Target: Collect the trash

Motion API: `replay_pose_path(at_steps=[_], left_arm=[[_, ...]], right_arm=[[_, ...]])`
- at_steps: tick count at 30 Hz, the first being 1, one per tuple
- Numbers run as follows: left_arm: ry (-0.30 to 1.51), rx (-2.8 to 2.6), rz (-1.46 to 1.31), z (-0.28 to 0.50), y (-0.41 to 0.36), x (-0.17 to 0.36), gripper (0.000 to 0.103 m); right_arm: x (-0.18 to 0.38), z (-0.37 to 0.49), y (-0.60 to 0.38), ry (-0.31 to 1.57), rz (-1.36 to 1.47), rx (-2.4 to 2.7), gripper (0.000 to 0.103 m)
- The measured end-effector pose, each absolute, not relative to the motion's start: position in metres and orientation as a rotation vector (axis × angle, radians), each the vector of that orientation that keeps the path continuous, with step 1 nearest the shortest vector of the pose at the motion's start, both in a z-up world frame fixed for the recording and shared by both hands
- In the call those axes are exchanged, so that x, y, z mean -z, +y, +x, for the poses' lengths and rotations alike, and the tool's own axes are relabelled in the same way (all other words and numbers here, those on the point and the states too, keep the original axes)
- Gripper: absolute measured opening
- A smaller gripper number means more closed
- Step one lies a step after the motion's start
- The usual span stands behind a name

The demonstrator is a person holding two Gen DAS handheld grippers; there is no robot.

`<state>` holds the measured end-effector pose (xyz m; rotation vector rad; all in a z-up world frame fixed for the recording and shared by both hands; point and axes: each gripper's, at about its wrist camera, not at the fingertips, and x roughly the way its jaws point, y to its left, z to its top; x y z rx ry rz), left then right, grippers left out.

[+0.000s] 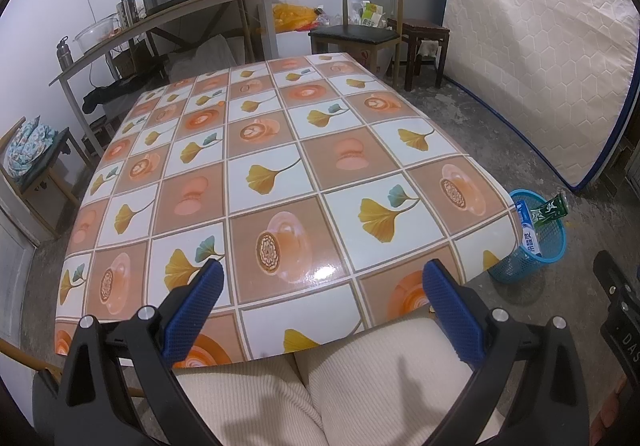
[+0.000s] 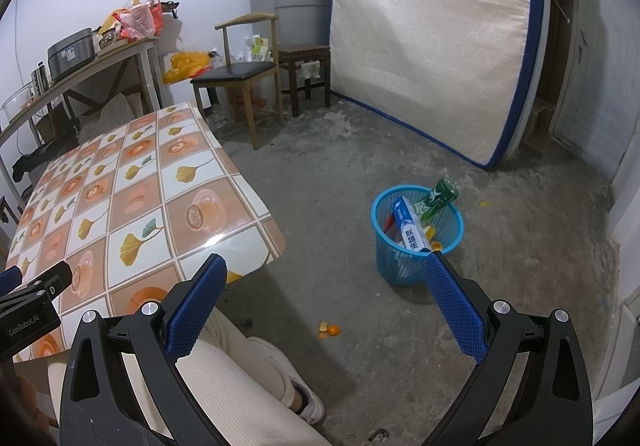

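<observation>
Blue mesh bin [image 2: 416, 234] is standing on floor, right-centre, holding boxes | orange peel [image 2: 329, 330] is lying loose, lower centre | left claw [image 1: 322, 286], right claw [image 2: 324, 288] both hanging spread, empty | worktop [image 1: 248, 173] bare

Right claw [image 2: 324, 274] open, empty; blue basket [image 2: 416, 246] holds trash.

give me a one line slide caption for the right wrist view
Open right gripper faces a blue basket of trash on the floor, orange peel lying short of it.
</observation>
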<state>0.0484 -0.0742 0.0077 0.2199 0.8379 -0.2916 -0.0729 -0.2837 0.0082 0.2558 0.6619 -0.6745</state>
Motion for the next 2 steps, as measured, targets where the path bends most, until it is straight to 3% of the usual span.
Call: replay_pose_path(at_steps=[2], left_arm=[[0.842, 0.292, 0.22, 0.0473, -0.0761, -0.006, 0.097]], right_arm=[[-0.0082, -0.0729, -0.2837, 0.662, 0.255, 0.674, 0.095]])
